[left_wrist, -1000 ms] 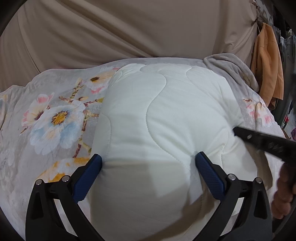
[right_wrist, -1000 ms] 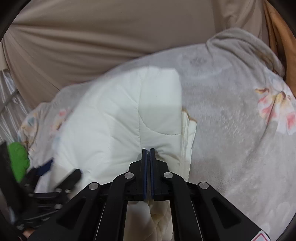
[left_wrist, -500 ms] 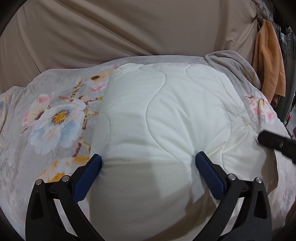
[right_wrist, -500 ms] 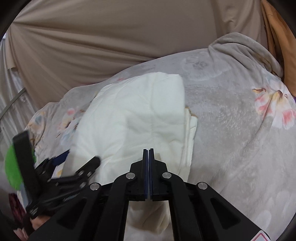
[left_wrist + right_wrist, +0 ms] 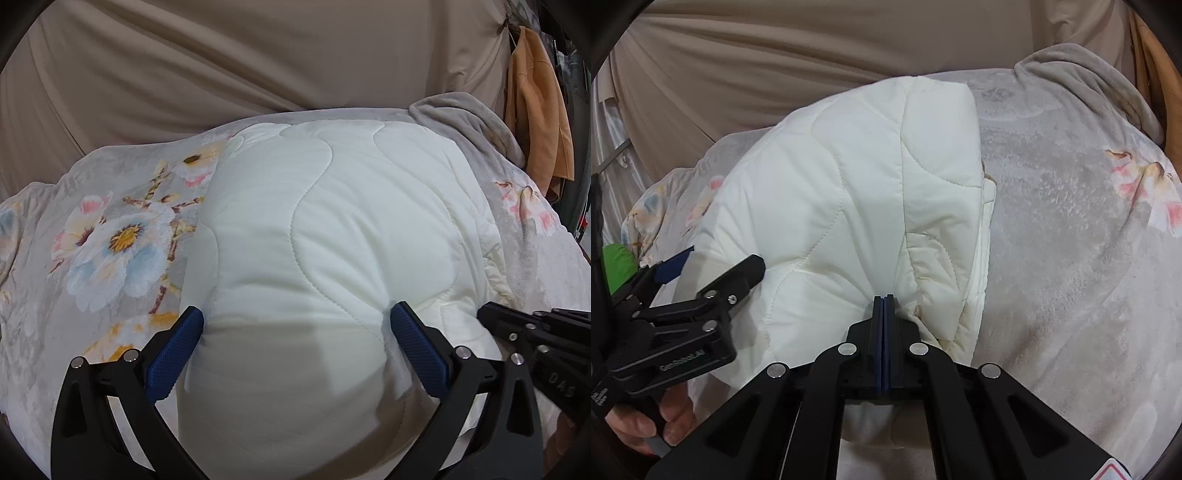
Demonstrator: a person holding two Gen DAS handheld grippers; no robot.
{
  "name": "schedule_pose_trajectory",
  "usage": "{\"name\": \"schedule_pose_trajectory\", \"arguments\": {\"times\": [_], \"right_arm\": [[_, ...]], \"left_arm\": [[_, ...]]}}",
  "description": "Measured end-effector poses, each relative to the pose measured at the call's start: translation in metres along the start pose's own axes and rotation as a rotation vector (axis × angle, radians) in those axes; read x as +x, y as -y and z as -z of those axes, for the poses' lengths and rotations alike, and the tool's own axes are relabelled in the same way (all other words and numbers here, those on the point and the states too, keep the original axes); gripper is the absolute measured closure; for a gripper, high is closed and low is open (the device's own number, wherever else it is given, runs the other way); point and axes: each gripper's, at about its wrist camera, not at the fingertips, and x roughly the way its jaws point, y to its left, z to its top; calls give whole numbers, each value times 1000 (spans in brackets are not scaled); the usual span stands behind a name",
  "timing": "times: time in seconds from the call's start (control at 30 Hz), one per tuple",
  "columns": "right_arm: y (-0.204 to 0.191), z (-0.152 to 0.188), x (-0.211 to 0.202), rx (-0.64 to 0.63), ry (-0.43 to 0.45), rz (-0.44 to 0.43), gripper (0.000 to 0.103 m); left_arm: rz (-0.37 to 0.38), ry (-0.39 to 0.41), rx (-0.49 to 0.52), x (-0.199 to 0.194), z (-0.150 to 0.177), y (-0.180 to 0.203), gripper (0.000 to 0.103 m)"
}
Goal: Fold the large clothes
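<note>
Right wrist view: my right gripper (image 5: 883, 301) is pinched tight on the near edge of the white quilted jacket (image 5: 849, 184).
Left gripper (image 5: 295, 332): jaws wide, straddling the jacket's near bulge, gripping nothing I can see.
Jacket spot: folded, lying on the floral blanket (image 5: 110, 240).
Tip: pull level, keep layers stacked.
Room: bare blanket rightward; beige curtain (image 5: 221, 66) behind.

Setting: a home bedroom. The work surface is a bed covered by a grey floral plush blanket (image 5: 110, 240). A beige draped curtain (image 5: 258, 55) spans the far side. An orange garment (image 5: 535, 122) hangs at far right, beside other hanging clothes.
</note>
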Motion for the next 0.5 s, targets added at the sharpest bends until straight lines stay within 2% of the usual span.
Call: {"name": "schedule_pose_trajectory", "arguments": {"times": [0.07,0.13,0.2,0.27,0.3,0.37,0.43,0.5], "right_arm": [[-2,-4,-19,33,37,-22,103],[-5,-6,-34,27,77,-1,103],[-8,-4,-30,2,57,29,103],[-4,1,-7,6,-13,28,103],[-2,4,-2,12,-20,28,103],[-6,3,-11,18,-1,24,103],[-8,0,-29,35,48,-15,103],[-8,-2,-47,47,99,-14,91]], "left_arm": [[13,-7,-16,-1,-2,-4,5],[20,-11,-25,-2,-2,-7,5],[19,-9,-23,-2,-2,-6,5],[18,-9,-17,-2,-2,-5,5],[15,-8,-9,-2,-1,-4,5],[4,-4,1,-3,0,-3,5],[17,-10,-14,-3,-1,-8,5],[28,-15,-24,-5,-2,-9,5]]}}
